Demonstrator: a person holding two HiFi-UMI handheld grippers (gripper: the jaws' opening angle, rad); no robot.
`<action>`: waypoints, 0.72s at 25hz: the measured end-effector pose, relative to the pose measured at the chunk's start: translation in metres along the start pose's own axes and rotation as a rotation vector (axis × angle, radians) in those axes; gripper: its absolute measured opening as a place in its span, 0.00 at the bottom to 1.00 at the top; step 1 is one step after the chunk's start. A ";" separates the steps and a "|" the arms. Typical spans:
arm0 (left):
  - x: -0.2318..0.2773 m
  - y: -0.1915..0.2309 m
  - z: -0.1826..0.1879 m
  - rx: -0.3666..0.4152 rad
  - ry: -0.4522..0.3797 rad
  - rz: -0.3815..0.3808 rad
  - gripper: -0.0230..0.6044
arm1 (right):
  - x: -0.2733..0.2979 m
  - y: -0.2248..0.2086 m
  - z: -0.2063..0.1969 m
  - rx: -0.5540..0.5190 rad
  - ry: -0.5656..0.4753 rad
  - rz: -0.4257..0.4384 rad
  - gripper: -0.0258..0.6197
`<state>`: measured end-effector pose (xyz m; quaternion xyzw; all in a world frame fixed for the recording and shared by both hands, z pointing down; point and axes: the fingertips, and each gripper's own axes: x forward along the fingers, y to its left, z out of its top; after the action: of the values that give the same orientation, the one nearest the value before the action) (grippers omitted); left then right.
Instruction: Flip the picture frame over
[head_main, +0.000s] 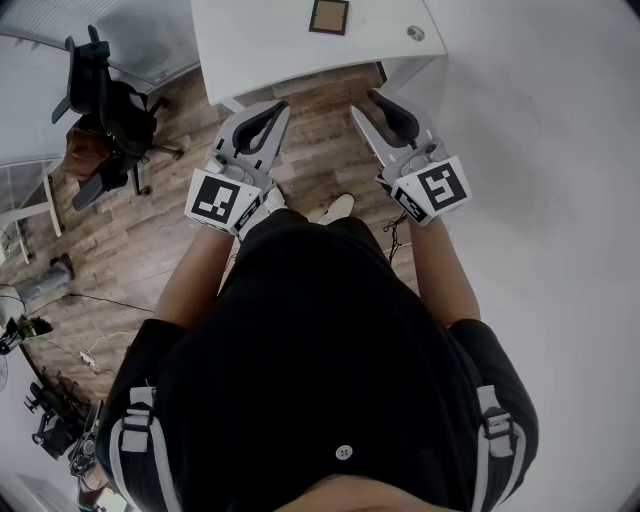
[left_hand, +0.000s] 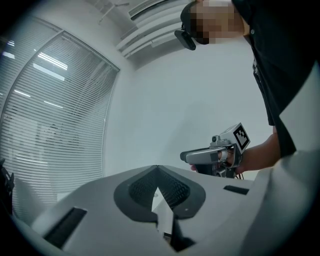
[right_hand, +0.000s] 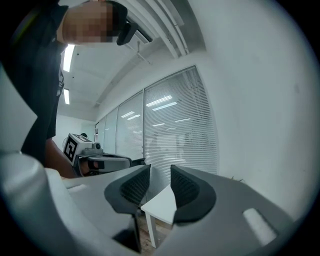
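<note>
The picture frame (head_main: 329, 16), small, square and brown with a dark edge, lies flat on the white table (head_main: 260, 45) at the far side. Both grippers hover level over the floor, short of the table's near edge and well apart from the frame. My left gripper (head_main: 283, 104) (left_hand: 157, 170) has its pads meeting at the tips, with nothing between them. My right gripper (head_main: 362, 101) (right_hand: 160, 175) shows a narrow gap between its pads and is empty; the table corner (right_hand: 162, 202) shows through that gap. The frame is in neither gripper view.
A small round object (head_main: 415, 33) sits on the table right of the frame. A black office chair (head_main: 105, 105) stands on the wood floor at left. A white wall runs along the right. Cables and gear lie at lower left (head_main: 60, 410).
</note>
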<state>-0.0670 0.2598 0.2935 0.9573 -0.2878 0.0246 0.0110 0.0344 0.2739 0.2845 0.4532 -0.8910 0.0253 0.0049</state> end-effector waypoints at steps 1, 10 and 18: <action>0.001 -0.001 0.000 0.000 0.000 0.000 0.05 | 0.000 0.000 -0.001 0.001 0.006 0.003 0.26; 0.012 -0.020 0.001 0.016 0.000 -0.002 0.05 | -0.019 -0.012 0.000 -0.002 -0.003 -0.023 0.47; 0.030 -0.044 -0.001 0.024 0.015 0.011 0.05 | -0.042 -0.034 -0.003 0.010 -0.012 -0.041 0.58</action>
<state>-0.0175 0.2801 0.2962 0.9556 -0.2925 0.0353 0.0013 0.0867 0.2877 0.2879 0.4716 -0.8814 0.0268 -0.0023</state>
